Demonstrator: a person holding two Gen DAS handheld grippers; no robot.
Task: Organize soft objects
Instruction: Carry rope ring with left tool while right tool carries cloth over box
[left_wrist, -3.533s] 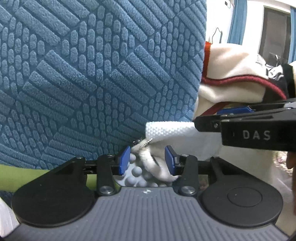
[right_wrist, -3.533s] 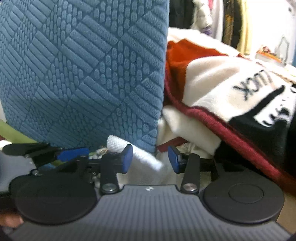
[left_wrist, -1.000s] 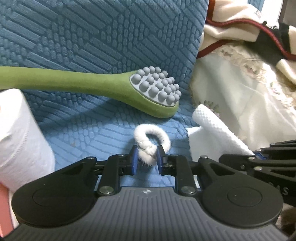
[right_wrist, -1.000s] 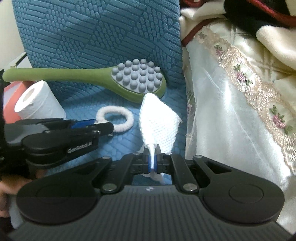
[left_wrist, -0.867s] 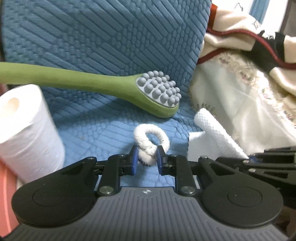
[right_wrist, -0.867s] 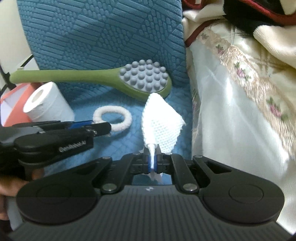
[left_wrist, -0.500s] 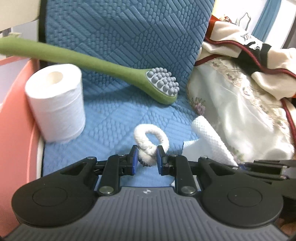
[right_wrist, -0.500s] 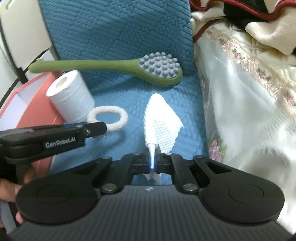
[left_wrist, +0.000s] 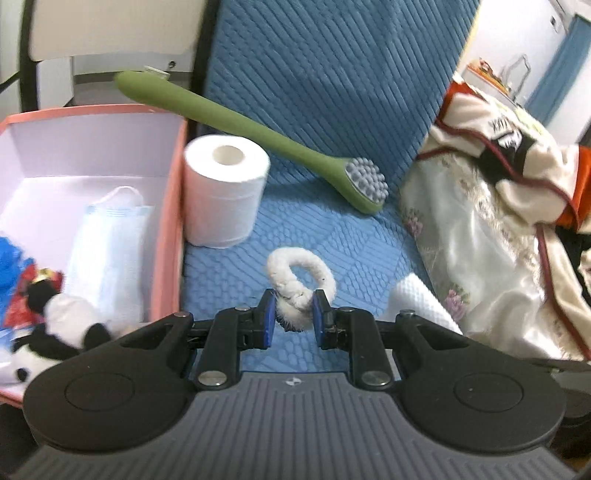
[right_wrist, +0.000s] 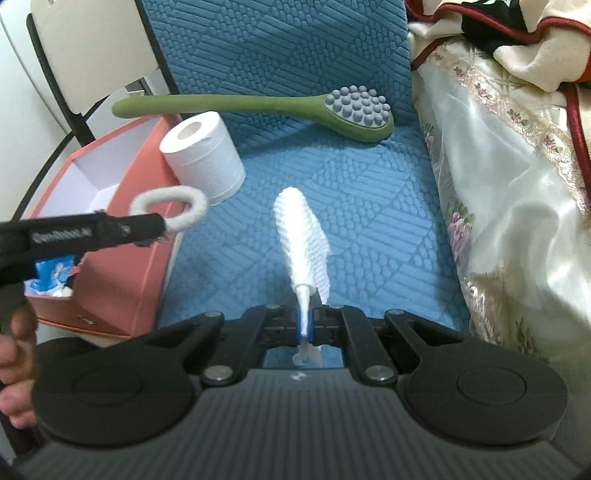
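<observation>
Left hand-held gripper (left_wrist: 294, 317) pinches the white fluffy ring (left_wrist: 301, 275); right hand-held gripper (right_wrist: 305, 325) clamps the white cloth (right_wrist: 303, 236).

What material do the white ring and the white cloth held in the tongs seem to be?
White ring: probably fuzzy fabric, like a plush hair tie; its surface looks fluffy and matte. White cloth: seems a thin woven or paper towel; a regular dimpled texture shows, and it hangs limp.

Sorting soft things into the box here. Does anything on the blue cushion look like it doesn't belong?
The green massage brush stands out: a long-handled tool with grey nubs, lying across the blue cushion with its handle overhanging the pink box.
</observation>
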